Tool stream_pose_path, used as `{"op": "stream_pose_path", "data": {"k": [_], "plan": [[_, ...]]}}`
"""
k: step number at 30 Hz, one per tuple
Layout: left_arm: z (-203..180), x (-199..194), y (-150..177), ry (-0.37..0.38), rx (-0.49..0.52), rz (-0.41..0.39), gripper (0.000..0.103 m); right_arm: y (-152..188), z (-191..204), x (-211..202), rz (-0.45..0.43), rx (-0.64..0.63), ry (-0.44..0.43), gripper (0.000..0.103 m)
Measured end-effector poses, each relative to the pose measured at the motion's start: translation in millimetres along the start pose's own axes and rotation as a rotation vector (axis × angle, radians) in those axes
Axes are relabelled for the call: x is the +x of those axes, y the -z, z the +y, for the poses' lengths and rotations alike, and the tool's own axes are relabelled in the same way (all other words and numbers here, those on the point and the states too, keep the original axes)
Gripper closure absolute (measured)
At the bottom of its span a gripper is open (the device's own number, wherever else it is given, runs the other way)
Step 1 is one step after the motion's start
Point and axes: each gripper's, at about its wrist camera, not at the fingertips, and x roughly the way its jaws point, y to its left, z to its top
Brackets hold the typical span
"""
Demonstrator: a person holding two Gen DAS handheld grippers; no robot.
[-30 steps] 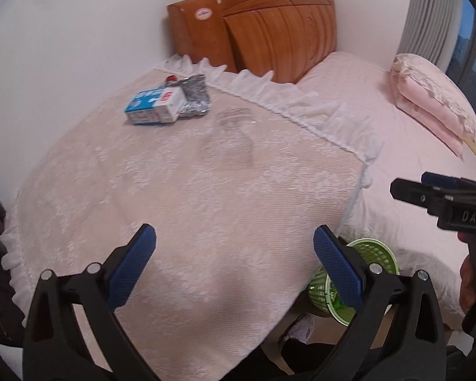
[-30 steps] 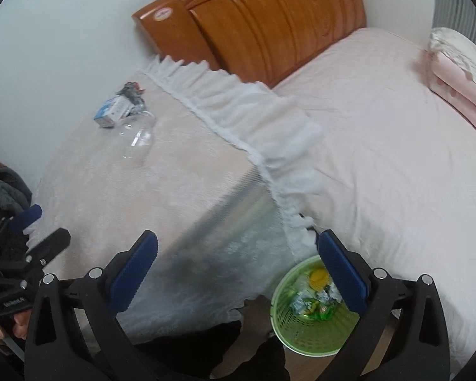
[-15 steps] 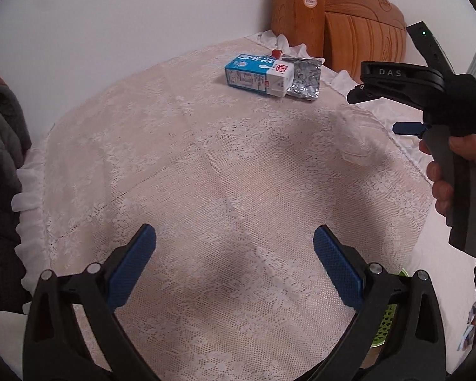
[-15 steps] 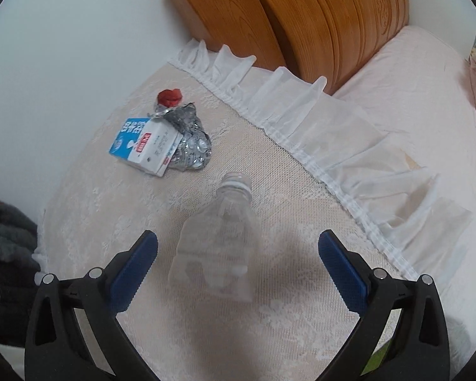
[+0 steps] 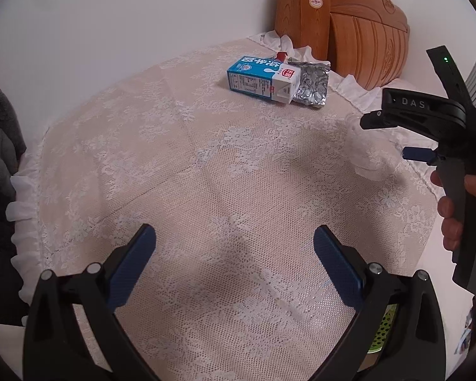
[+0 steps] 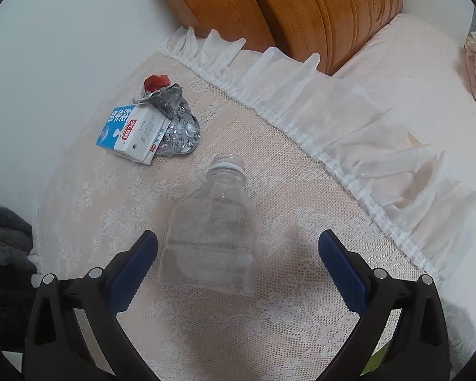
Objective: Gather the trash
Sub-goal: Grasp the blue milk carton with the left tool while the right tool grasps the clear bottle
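Clear uncapped bottle (image 6: 212, 225) lies flat near milk carton (image 6: 133, 136) and foil wrapper (image 6: 177, 120).

My left gripper (image 5: 234, 254) hangs low with its blue-padded fingers (image 5: 133, 265) spread wide, gripping nothing. My right gripper (image 6: 238, 260) is just as wide apart and empty. My right hand (image 5: 460, 209) wraps its handle at the left view's edge.

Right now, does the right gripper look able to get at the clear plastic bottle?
Probably yes. The right gripper is open, and the clear plastic bottle lies on the lace cloth directly ahead between its fingers, with nothing in between. The milk carton sits apart.
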Motion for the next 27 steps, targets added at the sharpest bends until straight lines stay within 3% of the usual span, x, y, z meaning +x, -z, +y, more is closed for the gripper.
{"op": "stream_pose_path", "data": {"k": [4, 5, 6, 7, 8, 11, 14, 21, 27], "plan": [[-4, 3, -5, 0.010, 0.011, -0.003, 0.008, -11, 19, 18, 0.050, -0.068, 0.074, 0.003], [-4, 4, -6, 0.012, 0.011, -0.003, 0.008, -11, 20, 19, 0.056, -0.078, 0.079, 0.007], [-4, 6, -8, 0.013, 0.011, -0.001, 0.008, -7, 22, 23, 0.074, -0.090, 0.063, 0.014], [-4, 7, -9, 0.012, 0.014, 0.001, 0.008, -5, 21, 23, 0.082, -0.091, 0.055, 0.031], [-4, 9, -11, 0.008, 0.016, 0.002, 0.008, -1, 20, 22, 0.080, -0.096, 0.054, 0.037], [-1, 18, -20, 0.001, 0.004, 0.017, 0.008, 9, 15, 15, 0.066, -0.102, 0.052, 0.037], [4, 27, -38, 0.025, -0.062, 0.047, 0.008, 16, 5, 3, 0.044, -0.076, -0.006, 0.037], [10, 60, -107, 0.097, -0.347, 0.113, 0.008, 25, -5, -13, -0.013, -0.063, -0.051, 0.037], [6, 90, -167, 0.120, -0.545, 0.115, 0.008, 32, -7, -15, -0.021, -0.078, -0.067, 0.037]]}}
